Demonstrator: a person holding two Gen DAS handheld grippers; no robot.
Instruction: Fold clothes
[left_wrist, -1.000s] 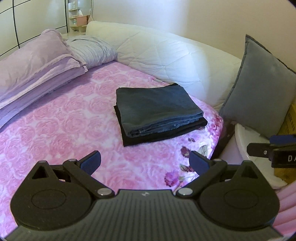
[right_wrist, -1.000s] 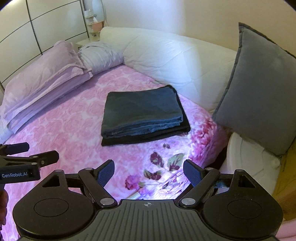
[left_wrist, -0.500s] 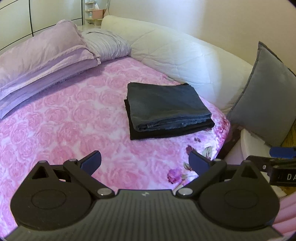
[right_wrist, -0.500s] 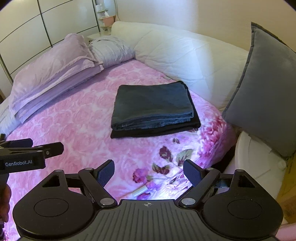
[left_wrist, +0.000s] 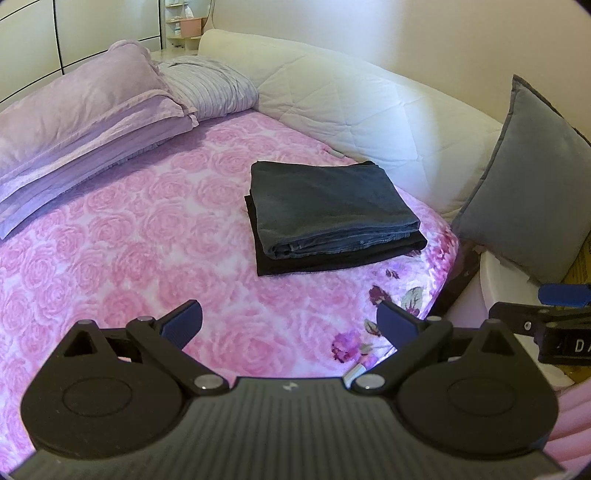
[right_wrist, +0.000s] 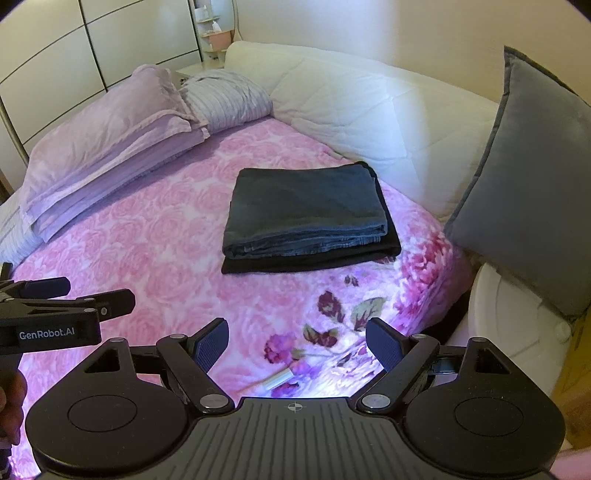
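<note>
A folded dark grey garment (left_wrist: 328, 206) (right_wrist: 306, 210) lies on top of a folded black one (left_wrist: 332, 258) (right_wrist: 314, 260), stacked on the pink rose bedspread (left_wrist: 147, 236) (right_wrist: 155, 258) near the bed's right edge. My left gripper (left_wrist: 290, 319) hovers over the bedspread short of the stack, open, nothing between its blue pads. My right gripper (right_wrist: 295, 341) is likewise open and empty, nearer than the stack. Each gripper shows at the edge of the other's view: the right gripper (left_wrist: 546, 317), the left gripper (right_wrist: 74, 299).
Lilac pillows (left_wrist: 81, 122) (right_wrist: 110, 147) and a striped one (left_wrist: 210, 88) lie at the left. A white quilted headboard (left_wrist: 369, 107) curves behind. A grey cushion (left_wrist: 535, 192) (right_wrist: 532, 177) leans at the right over a white round surface (right_wrist: 517, 332). A small white stick (right_wrist: 279, 378) lies on the bedspread.
Both views have shifted a little, so the stack sits slightly more to the right in each. Both grippers stay open and the stack is untouched.
</note>
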